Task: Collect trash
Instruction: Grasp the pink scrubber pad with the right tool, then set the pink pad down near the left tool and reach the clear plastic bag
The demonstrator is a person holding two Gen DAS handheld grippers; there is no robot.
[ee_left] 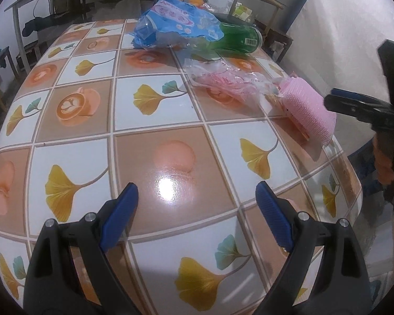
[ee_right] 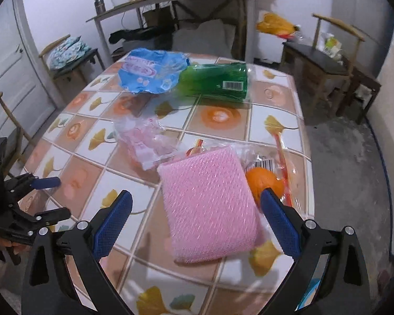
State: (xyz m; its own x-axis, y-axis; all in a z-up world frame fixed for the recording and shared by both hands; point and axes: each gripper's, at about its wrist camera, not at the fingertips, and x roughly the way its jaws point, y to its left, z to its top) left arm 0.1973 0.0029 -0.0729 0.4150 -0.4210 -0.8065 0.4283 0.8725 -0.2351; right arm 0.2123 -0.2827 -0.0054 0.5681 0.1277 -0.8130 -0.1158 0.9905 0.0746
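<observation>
Pink mesh pad (ee_right: pixel 210 204) lies flat on the bench (ee_right: pixel 218 273), directly ahead of the right tongs (ee_right: pixel 195 202). Their blue pads stand wide apart and empty; the pad's near edge sits between them, closer to the 3 o'clock finger. An orange (ee_right: pixel 262 183) touches the pad's edge at 2 o'clock, partly under clear wrap with a barcode (ee_right: pixel 265 164). A pink-printed clear bag (ee_right: pixel 147 141) lies just beyond the pad at 11 o'clock. Farther off at 12 o'clock, a blue bag (ee_right: pixel 149 72) overlaps a green wrapper (ee_right: pixel 215 85).

The left tongs (ee_left: pixel 197 197) are likewise spread apart and empty, over bare bench (ee_left: pixel 134 105). From this view the mesh pad (ee_left: pixel 307 107) lies at 2 o'clock, well apart from them, with the right tongs (ee_left: pixel 336 102) at its outer end. The pink bag (ee_left: pixel 223 81) is at 1 o'clock, and the blue bag (ee_left: pixel 176 23) with the green wrapper (ee_left: pixel 239 39) beyond it.

Edges: the mesh pad and orange lie near the bench edge at 3 o'clock in the right view; past it is bare floor (ee_right: pixel 341 162). The bench surface from 9 to 12 o'clock in the left view is open. Chairs (ee_right: pixel 328 63) stand past the far corners.
</observation>
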